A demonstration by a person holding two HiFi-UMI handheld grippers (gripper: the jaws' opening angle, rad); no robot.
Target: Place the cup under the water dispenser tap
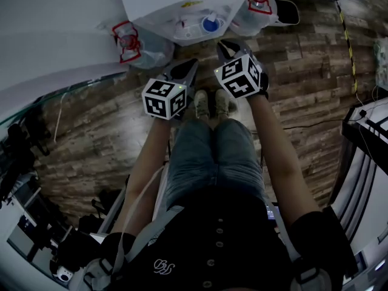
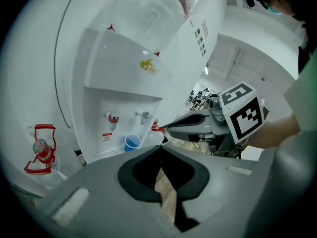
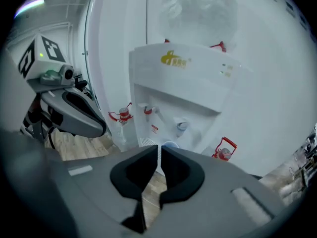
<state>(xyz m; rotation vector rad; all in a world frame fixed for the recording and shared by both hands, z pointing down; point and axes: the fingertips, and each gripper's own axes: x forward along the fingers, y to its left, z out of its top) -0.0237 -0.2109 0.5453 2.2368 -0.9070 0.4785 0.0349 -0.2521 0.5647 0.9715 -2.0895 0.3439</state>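
Note:
A blue cup (image 1: 210,24) stands on the drip tray of the white water dispenser (image 1: 182,5), below its taps. In the left gripper view the cup (image 2: 132,142) sits just under the red tap (image 2: 113,117) and the second tap (image 2: 143,115). In the right gripper view only the cup's rim (image 3: 171,145) shows behind the jaw tips. My left gripper (image 1: 193,62) is shut and empty, short of the dispenser. My right gripper (image 1: 225,43) is also apart from the cup, its jaws drawn to a thin slit with nothing between them.
Two large clear water bottles with red handles lie on the wooden floor, one left of the dispenser (image 1: 130,44) and one right of it (image 1: 260,5). A white wall (image 1: 54,35) runs along the left. Dark equipment (image 1: 364,132) stands at the right.

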